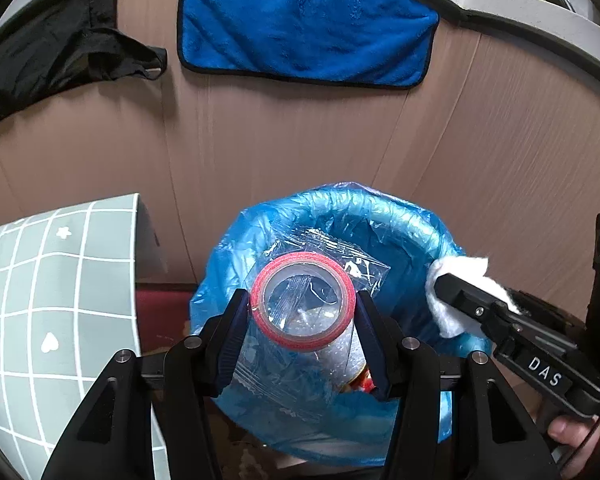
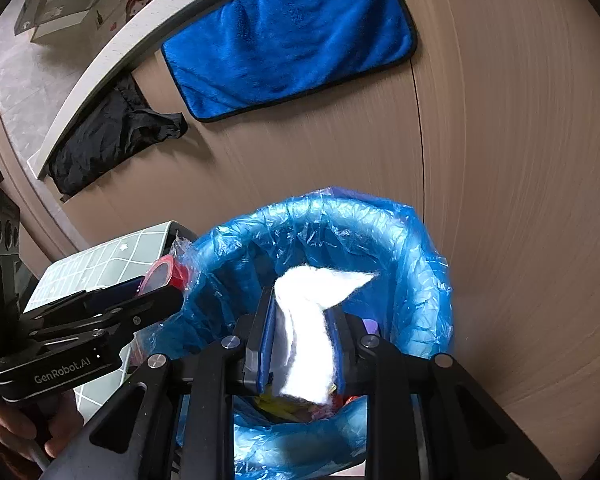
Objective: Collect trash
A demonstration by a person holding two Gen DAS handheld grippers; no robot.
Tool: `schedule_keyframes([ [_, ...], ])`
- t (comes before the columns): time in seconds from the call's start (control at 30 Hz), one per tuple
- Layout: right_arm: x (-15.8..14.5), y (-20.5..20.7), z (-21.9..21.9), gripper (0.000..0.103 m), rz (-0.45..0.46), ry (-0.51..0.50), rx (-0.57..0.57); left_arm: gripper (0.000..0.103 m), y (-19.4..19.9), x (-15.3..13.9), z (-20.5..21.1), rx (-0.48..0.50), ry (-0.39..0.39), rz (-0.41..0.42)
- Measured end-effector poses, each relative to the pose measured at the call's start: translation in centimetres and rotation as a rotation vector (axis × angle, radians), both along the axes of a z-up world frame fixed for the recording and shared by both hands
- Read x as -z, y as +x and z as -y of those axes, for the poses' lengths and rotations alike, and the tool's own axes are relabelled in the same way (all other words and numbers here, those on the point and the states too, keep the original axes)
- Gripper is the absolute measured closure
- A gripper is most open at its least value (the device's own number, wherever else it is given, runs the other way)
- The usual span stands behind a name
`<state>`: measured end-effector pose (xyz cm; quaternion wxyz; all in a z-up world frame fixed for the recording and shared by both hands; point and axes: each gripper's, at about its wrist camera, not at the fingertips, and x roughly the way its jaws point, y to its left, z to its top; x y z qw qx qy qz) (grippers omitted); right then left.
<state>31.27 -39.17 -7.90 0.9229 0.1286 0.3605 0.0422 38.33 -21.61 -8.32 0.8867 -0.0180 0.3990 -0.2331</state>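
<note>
Mostly hidden bin (image 1: 400,216) beneath liner (image 1: 228,264)

We see the mouth of the blue-lined bin (image 2: 412,240) partly filled: our left gripper (image 1: 302,320), clamped on a red tape roll in clear wrap (image 1: 303,300), hangs over its left half, and our right gripper (image 2: 306,344), pinching a white cotton wad (image 2: 308,320), hangs over the right. The far rim stays open. Left of the bin the checked grey surface (image 1: 40,300) blocks passage. Beyond, the brown panel (image 1: 300,140) closes the far side.
</note>
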Motion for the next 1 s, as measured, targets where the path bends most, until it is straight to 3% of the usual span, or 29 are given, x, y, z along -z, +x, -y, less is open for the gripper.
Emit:
schedule_keyframes([
  [0.1, 0.2, 0.1, 0.3, 0.076, 0.002, 0.013, 0.006, 0.044, 0.5, 0.2, 0.1, -0.005, -0.009, -0.014],
  [0.17, 0.2, 0.0, 0.4, 0.058, 0.007, 0.021, 0.012, 0.042, 0.6, 0.1, 0.1, -0.008, -0.017, -0.016],
  [0.23, 0.2, -0.2, 0.6, 0.053, 0.012, 0.019, 0.024, 0.042, 0.7, -0.1, 0.0, -0.01, -0.037, -0.015],
  [0.4, -0.2, -0.6, 0.7, 0.053, 0.013, 0.031, 0.038, 0.042, 0.6, -1.1, -0.6, -0.014, -0.082, -0.006],
  [0.57, -1.2, -2.1, 0.1, 0.053, 0.022, 0.034, 0.045, 0.042, -1.4, -2.6, -1.7, -0.037, -0.044, 0.049],
  [0.87, -4.7, -8.8, -3.5, 0.053, 0.084, -0.079, 0.063, 0.042, -9.1, -5.5, -5.4, -0.039, -0.004, 0.127],
  [1.0, -6.6, -13.0, -6.4, 0.042, 0.148, -0.132, 0.051, 0.042, -12.9, -6.8, -7.8, -0.04, 0.003, 0.165],
])
